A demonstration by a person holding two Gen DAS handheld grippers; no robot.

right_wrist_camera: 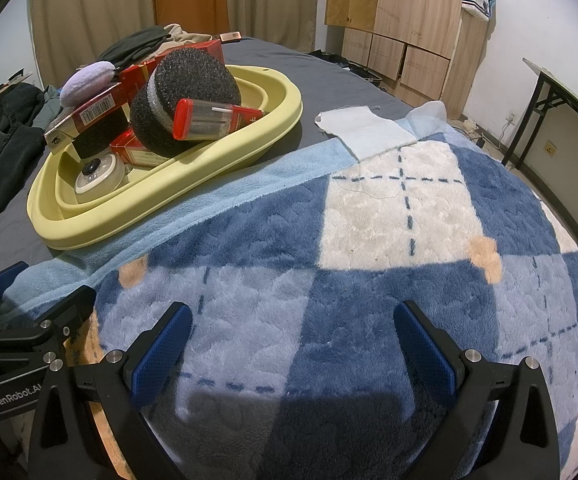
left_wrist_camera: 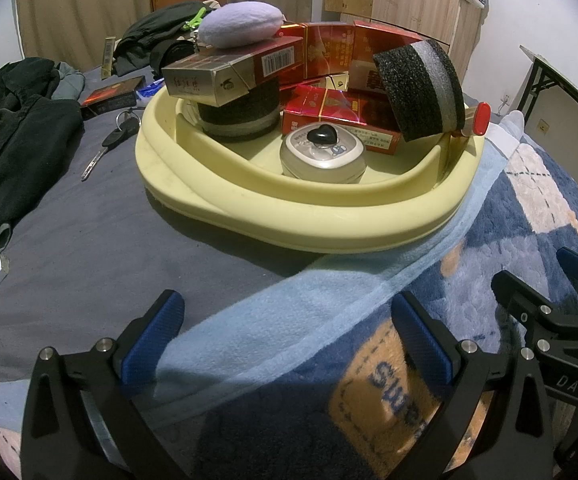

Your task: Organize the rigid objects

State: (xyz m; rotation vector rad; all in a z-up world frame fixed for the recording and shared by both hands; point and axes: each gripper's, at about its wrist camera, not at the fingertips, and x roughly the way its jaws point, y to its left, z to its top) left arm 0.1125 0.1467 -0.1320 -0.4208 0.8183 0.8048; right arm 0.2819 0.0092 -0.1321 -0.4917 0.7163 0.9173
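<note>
Left gripper and right gripper both spread apart, empty, hovering over the plaid blanket just short of the yellow basin. Inside the basin: red cartons, light and stiff, best pinched across flat faces; foam roll, soft, squashable; round tin, probably slick, better taken at the sides. Red-capped tube propped on the basin's rim, likely to roll.

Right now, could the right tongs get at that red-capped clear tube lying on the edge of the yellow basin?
Probably yes. The right tongs are open over the blanket, and the tube lies exposed across the basin rim, its red cap facing them. Only open blanket lies between; the foam roll sits behind it.
</note>
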